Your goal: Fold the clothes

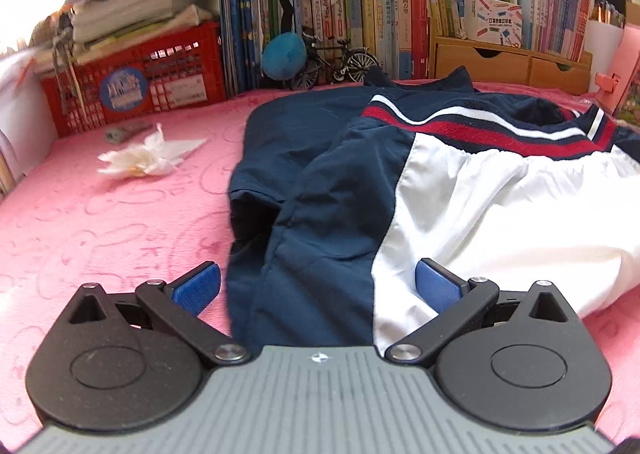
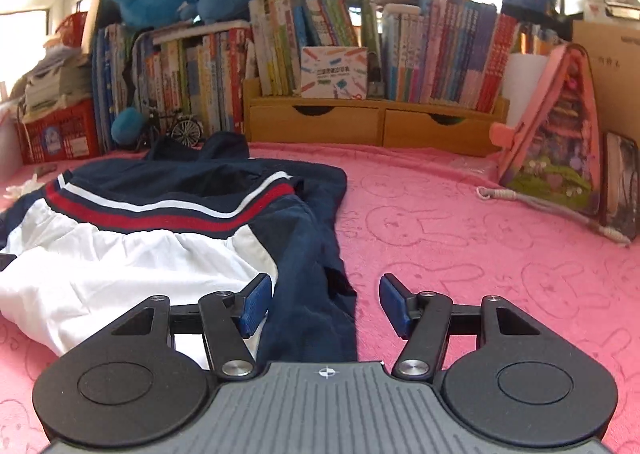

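A navy and white jacket with a red and white striped collar lies flat on the pink blanket. My left gripper stands open over its near left edge, blue pads apart, with navy and white cloth lying between them untouched. In the right wrist view the same jacket fills the left half. My right gripper is open at the jacket's near right edge. A folded navy sleeve lies between its pads, which do not press on it.
A crumpled white tissue and a grey object lie left of the jacket. A red crate, books, a model bicycle and wooden drawers line the back. A pink bag leans at the right.
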`<state>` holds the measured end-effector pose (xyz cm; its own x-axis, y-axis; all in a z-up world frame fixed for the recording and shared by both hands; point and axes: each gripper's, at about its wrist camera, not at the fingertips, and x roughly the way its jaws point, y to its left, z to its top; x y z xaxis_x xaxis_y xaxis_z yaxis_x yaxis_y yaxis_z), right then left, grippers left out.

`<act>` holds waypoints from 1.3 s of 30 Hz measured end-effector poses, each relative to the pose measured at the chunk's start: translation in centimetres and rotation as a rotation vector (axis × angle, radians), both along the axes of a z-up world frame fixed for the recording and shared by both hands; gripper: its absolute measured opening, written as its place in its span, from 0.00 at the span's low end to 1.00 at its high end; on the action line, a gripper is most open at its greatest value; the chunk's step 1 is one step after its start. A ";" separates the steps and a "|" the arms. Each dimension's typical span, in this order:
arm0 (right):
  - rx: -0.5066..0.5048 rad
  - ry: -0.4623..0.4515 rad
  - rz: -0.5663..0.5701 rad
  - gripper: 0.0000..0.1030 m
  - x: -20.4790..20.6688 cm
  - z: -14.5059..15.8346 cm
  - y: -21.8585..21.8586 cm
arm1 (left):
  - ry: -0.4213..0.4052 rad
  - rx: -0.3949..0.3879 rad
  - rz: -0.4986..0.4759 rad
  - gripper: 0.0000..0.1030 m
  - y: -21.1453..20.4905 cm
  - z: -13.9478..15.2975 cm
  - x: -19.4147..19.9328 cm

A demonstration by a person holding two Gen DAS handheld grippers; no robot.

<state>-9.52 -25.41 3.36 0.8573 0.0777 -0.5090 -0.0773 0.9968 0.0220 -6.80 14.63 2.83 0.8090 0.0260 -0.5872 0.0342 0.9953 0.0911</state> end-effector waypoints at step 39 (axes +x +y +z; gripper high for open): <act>-0.098 -0.029 0.064 0.48 -2.2 -0.1 -0.9 | -0.176 -0.010 -0.026 0.91 1.7 3.9 -5.0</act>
